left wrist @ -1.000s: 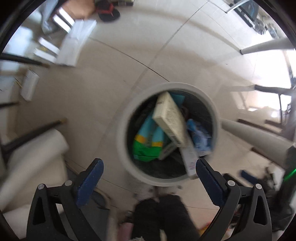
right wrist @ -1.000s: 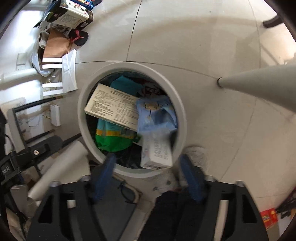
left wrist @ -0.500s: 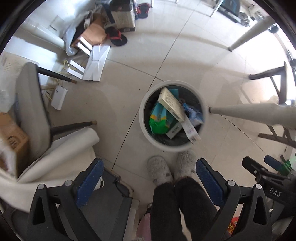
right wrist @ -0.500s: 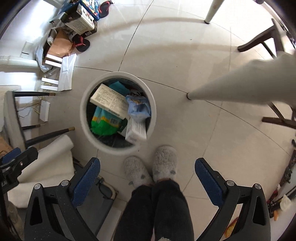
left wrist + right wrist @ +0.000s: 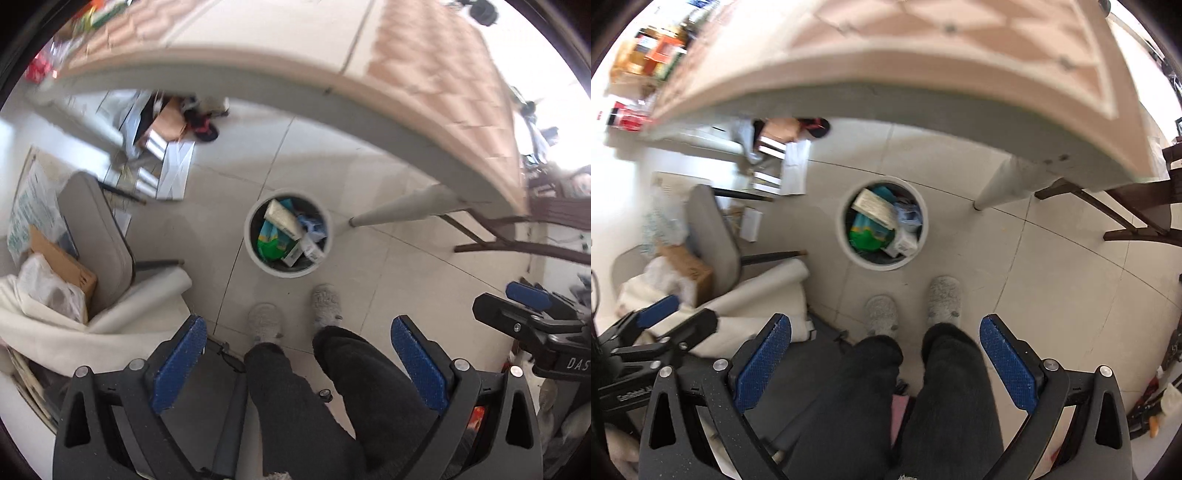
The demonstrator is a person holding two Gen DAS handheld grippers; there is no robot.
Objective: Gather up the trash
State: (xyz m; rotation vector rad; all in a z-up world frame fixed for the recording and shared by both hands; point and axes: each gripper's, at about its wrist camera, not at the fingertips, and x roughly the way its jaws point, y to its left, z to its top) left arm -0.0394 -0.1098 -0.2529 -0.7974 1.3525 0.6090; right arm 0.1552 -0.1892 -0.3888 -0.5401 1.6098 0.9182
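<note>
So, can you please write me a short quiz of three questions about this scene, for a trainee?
1. True or false: the left gripper holds a piece of trash.
2. What lies on top in the trash bin? A) a pale printed box B) a red shoe C) a glass bottle
3. Fill in: the person's slippers stand on the floor just in front of the ____.

Key: 1 false, both it and the right gripper are open and empty. 2 A, the box. 3 bin.
</note>
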